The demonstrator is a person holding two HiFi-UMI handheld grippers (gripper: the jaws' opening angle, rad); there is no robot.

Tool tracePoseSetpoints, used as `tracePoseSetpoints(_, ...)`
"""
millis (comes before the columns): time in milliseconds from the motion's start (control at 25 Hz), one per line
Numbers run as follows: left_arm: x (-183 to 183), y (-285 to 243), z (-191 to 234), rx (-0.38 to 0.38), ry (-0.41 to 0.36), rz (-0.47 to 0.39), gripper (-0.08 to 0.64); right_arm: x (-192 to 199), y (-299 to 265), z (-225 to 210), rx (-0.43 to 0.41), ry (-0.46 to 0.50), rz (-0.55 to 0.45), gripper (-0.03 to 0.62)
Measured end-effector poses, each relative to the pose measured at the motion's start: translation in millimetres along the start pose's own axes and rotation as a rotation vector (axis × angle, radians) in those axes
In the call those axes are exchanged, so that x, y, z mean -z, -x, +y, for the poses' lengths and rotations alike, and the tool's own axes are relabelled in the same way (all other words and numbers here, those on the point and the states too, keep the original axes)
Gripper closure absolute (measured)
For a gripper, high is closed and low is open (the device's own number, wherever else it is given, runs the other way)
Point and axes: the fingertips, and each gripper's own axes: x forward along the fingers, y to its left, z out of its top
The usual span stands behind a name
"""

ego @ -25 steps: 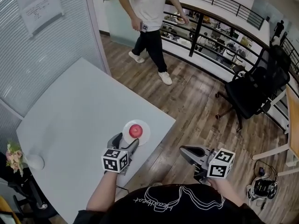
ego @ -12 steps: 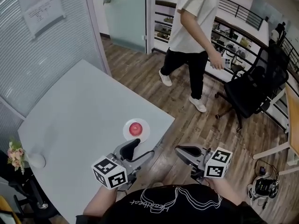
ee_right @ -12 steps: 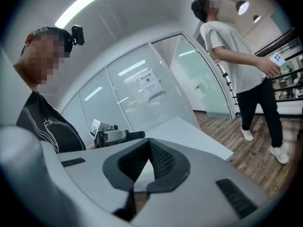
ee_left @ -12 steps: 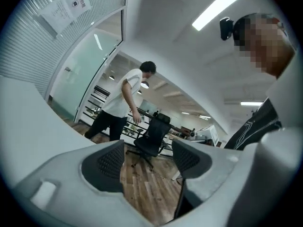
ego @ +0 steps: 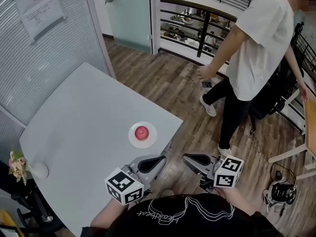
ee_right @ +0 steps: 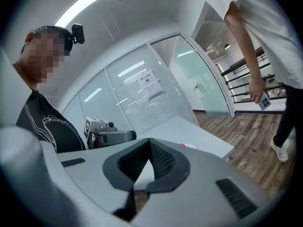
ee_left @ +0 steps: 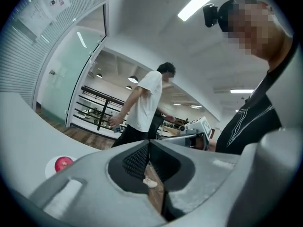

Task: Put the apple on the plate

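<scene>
A red apple (ego: 141,131) sits on a small white plate (ego: 133,138) near the front corner of the grey table (ego: 74,117). My left gripper (ego: 163,159) is held off the table's front edge, well short of the plate, its jaws shut with nothing between them. In the left gripper view the apple (ee_left: 63,163) and plate (ee_left: 49,168) lie low at the left, away from the left gripper (ee_left: 148,142). My right gripper (ego: 185,157) hovers over the wooden floor beside the left one. Its jaws are shut and hold nothing, as the right gripper view (ee_right: 149,141) also shows.
A person in a white shirt (ego: 256,48) stands on the floor to the right of the table. A white vase with flowers (ego: 19,166) is at the table's left edge. A wooden desk (ego: 310,117) and floor equipment (ego: 279,193) are far right.
My left gripper drew back from the plate past the table's edge and its jaws went from open to shut on nothing. The apple stayed on the plate. The person walked closer, to the right.
</scene>
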Motion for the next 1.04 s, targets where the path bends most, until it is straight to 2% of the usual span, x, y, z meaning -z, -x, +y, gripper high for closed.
tracePoseSetpoints(640, -8, 3, -11, -0.009, 0.033, -0.017, 0.546, -10, 15, 20, 0.008, 0.062, 0.004, 0.584)
tracePoseSetpoints(1040, -3, 5, -13, -0.023, 0.022, -0.012, 0.546, -2, 12, 25, 0.000, 0.055, 0.006, 0.584)
